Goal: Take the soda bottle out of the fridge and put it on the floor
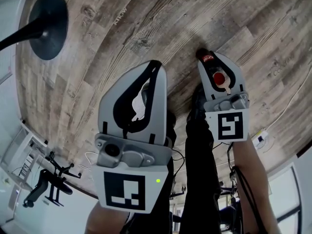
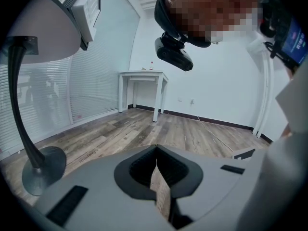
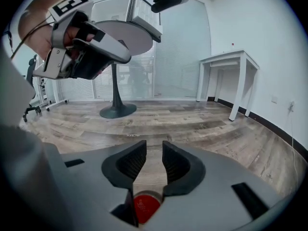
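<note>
My right tongs point(image 3: 154, 149) stand apart over the soda bottle point(image 3: 144, 207), only its red cap showing, ungripped, presumably because it already rests on the wood floor point(image 3: 202, 124); my left tongs point(image 2: 156, 150), closed and empty, hang aside.

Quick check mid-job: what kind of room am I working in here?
Probably a sparse office or lab room. It has a grey wood-plank floor, a plain white table against a bare white wall, slatted window blinds, and a round table on a black pedestal base.
</note>
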`<state>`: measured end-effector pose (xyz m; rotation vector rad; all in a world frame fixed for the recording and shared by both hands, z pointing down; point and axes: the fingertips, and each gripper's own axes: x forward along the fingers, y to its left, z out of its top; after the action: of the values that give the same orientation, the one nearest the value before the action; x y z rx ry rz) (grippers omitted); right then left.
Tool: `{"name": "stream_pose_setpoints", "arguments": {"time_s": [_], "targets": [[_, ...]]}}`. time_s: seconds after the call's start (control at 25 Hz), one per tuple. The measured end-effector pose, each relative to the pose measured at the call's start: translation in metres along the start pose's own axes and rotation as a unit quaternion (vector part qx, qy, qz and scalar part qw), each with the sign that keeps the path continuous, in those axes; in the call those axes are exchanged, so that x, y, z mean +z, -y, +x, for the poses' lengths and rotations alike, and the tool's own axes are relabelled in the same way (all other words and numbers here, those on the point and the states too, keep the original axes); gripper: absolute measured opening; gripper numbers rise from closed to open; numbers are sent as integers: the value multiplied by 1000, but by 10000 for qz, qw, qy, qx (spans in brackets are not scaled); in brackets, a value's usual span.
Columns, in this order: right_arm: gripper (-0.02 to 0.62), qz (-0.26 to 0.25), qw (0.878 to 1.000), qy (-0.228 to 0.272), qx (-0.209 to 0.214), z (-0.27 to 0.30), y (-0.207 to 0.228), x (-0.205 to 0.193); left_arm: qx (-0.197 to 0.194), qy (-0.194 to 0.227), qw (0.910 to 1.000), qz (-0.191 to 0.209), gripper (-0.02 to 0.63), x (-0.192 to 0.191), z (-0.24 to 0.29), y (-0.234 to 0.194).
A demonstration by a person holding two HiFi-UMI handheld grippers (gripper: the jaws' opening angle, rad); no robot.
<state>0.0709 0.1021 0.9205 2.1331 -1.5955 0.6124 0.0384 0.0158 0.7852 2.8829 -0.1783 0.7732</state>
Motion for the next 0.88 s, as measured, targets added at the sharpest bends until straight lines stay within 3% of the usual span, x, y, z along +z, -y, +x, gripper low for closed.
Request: {"name": "stream_pose_setpoints", "arguments": {"time_s": [0.48,0.88], "targets": [[106,261,9978,569,-219,-23,14,74,186,365,9991,147,17,58,-22,-4],[91,397,9914,1124,-533,-69,53,181,354,945,9943,332,17,170,-47,1]]}}
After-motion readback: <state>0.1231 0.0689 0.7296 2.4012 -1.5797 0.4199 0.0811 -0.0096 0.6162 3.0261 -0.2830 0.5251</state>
